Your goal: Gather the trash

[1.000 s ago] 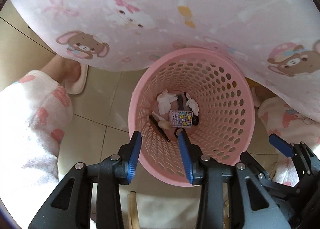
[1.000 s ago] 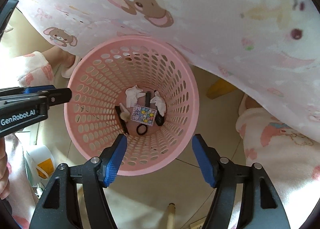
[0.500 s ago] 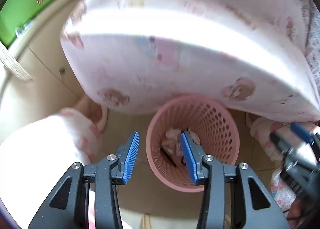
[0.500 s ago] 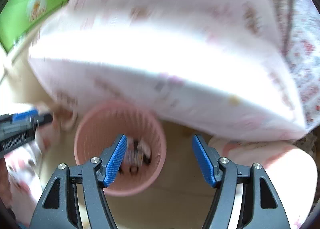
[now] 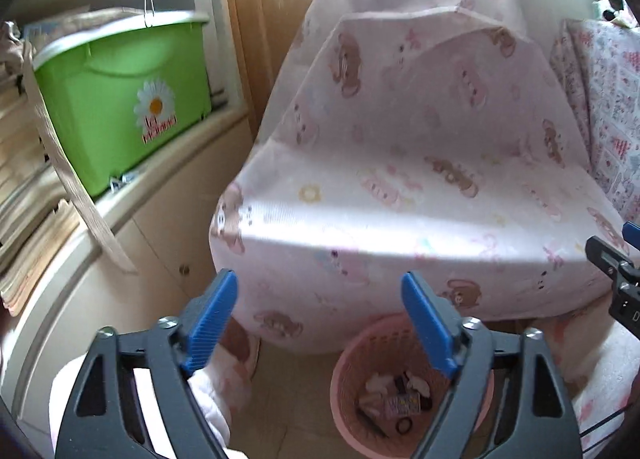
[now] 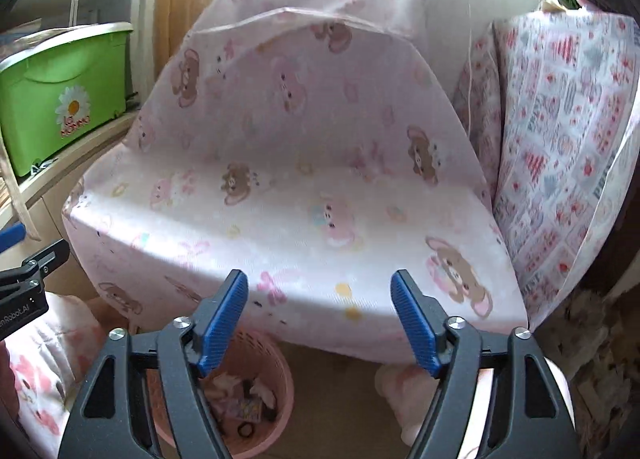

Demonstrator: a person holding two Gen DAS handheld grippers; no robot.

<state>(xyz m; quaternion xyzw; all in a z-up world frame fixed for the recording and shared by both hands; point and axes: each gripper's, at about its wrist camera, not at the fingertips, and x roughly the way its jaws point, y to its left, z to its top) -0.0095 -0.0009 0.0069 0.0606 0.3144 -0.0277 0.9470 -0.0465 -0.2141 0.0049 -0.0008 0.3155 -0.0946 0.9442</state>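
A pink perforated basket [image 5: 360,371] stands on the floor below a sofa seat and holds several bits of trash [image 5: 402,403]: white tissue, a colourful wrapper, dark bits. It also shows in the right wrist view [image 6: 276,375]. My left gripper [image 5: 320,323] is open and empty, raised above and behind the basket. My right gripper [image 6: 320,323] is open and empty, also raised, facing the sofa seat. No trash shows on the seat.
A sofa with a pink bear-print cover [image 5: 400,179] fills the middle. A green storage box [image 5: 120,99] sits on a shelf at left. A patterned cushion [image 6: 560,139] lies at right. My pyjama legs [image 6: 36,379] and a slipper [image 5: 244,351] flank the basket.
Both grippers have lifted and tilted up from looking down into the basket to facing the sofa seat. The left jaws have opened wider. The basket now sits low in both views.
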